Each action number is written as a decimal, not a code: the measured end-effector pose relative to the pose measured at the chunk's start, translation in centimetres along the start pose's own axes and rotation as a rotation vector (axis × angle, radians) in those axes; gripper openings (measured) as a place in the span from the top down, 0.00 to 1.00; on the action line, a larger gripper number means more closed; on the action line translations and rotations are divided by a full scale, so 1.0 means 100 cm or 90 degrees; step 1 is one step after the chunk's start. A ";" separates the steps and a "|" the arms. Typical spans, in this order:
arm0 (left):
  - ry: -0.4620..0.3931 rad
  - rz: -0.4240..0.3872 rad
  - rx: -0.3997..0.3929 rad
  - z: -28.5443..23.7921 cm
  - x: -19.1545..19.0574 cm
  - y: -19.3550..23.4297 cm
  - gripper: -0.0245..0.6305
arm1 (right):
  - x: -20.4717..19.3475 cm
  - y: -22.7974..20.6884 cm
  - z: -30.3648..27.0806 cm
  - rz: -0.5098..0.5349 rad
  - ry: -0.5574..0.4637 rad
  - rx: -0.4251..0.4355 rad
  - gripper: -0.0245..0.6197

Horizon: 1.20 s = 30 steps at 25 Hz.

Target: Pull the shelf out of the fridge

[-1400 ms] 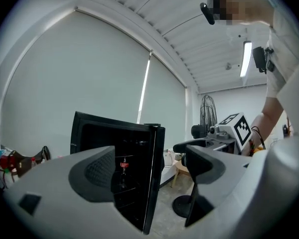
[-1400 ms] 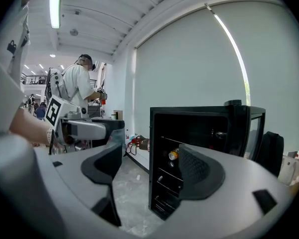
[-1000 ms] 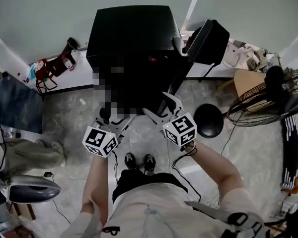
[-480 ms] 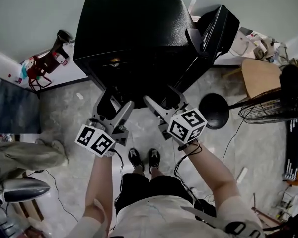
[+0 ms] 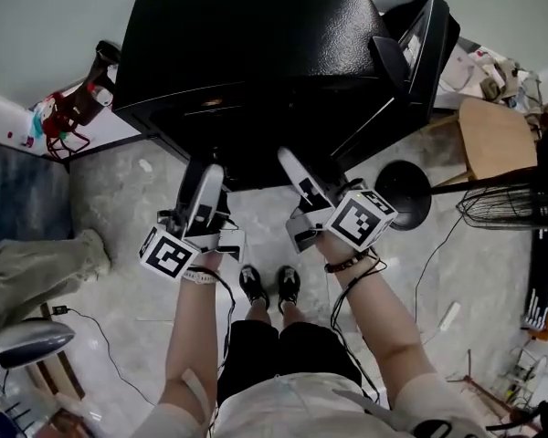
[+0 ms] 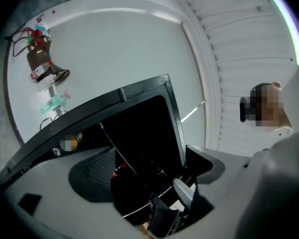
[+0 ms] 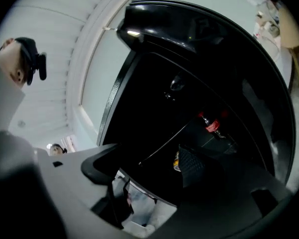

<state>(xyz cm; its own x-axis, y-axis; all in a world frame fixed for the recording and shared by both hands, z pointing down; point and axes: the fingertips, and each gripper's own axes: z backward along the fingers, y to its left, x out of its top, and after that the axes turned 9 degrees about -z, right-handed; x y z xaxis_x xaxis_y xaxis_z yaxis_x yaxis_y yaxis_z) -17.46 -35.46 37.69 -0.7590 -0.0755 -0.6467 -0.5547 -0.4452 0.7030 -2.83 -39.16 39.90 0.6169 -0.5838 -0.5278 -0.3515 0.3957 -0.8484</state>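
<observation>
step: pre-grasp approach, my read. Both tongs point into the open glossy black fridge (image 5: 247, 44); nothing is gripped yet.
left tongs (image 6: 149, 168): released. Jaws stand wide apart, with only the dark fridge interior between them.
right tongs (image 7: 144, 166): released. Jaws are apart and hold nothing.
shelf: thin dark wire shelf (image 7: 164, 146) sits inside the fridge, ahead of both tongs and apart from the pads. Its front wire crosses the gap between the jaws in each gripper view. The head view loses it in the dark cavity.
contents: red-capped dark bottle (image 7: 211, 124) stands beyond the wire, further in than the right tongs. A small yellow item (image 7: 176, 161) shows just past the right tongs' far pad; I can't tell what it is.
door: black fridge door (image 5: 420, 44) is swung open, off to the right of the right tongs, so the opening ahead is clear.
next: push both tongs in until the front wire lies between the pads, one on each side of centre. Clench both, then draw straight back and level.
watch: the wire is thin and easy to miss or slip off. An uneven pull could jam the shelf in its rails, and tilting it may tip the bottle.
</observation>
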 end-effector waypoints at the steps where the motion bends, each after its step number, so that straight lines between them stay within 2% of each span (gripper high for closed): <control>1: -0.008 0.019 0.001 -0.001 0.000 0.006 0.31 | 0.001 -0.004 -0.003 -0.028 -0.012 0.004 0.43; 7: -0.072 0.143 0.021 -0.006 0.002 0.036 0.31 | 0.016 -0.032 -0.015 -0.191 -0.101 0.029 0.43; 10: -0.102 0.184 0.021 -0.015 0.003 0.047 0.31 | 0.022 -0.043 -0.026 -0.237 -0.135 0.043 0.43; 15: -0.123 0.232 0.056 -0.028 -0.006 0.071 0.31 | 0.023 -0.060 -0.044 -0.271 -0.160 0.041 0.43; 20: -0.130 0.255 0.090 -0.059 -0.011 0.102 0.31 | 0.035 -0.089 -0.077 -0.290 -0.166 0.012 0.43; 30: -0.159 0.279 0.123 -0.069 -0.007 0.132 0.31 | 0.041 -0.104 -0.088 -0.294 -0.189 0.008 0.43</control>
<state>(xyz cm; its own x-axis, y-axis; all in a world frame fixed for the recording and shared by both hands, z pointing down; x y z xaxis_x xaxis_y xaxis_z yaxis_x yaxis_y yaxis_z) -21.87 -47.40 45.38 -0.9781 0.0075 -0.2078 -0.2033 -0.2449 0.9480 -2.81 -51.88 46.25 0.8775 -0.4751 -0.0651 0.0106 0.1549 -0.9879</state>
